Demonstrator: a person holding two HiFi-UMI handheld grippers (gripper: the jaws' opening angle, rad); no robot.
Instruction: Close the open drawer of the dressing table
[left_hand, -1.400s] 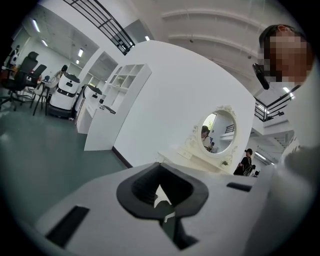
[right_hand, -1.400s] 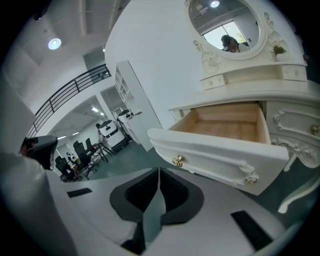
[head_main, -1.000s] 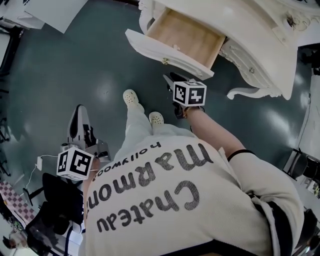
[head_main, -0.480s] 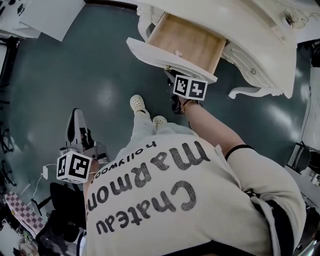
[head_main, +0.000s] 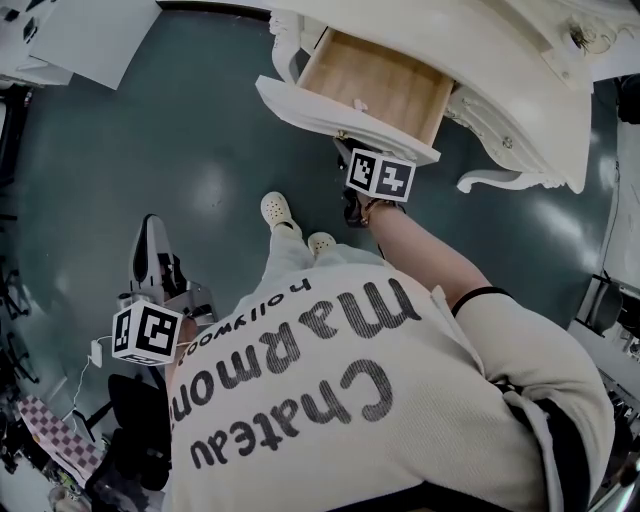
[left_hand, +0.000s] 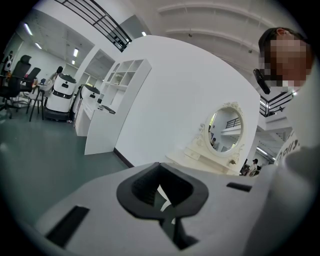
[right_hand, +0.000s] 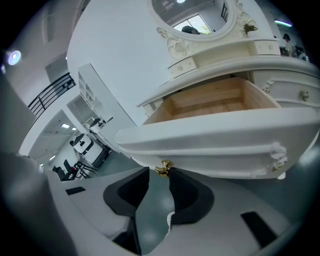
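Pale-wood drawer (head_main: 378, 82) pulled out of the cream carved dressing table (head_main: 500, 60)
The grey left gripper (left_hand: 160, 175) is at the person's side, dark pads together on nothing. The right gripper (right_hand: 160, 176), nearer the curved drawer front than a second ago, has its jaws apart though just narrowing, with the small brass knob (right_hand: 163, 168) between the tips, unpressed.

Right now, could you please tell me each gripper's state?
Left gripper: closed, empty.
Right gripper: open, jaws just closing slightly, drawer knob at the tips, ungripped.
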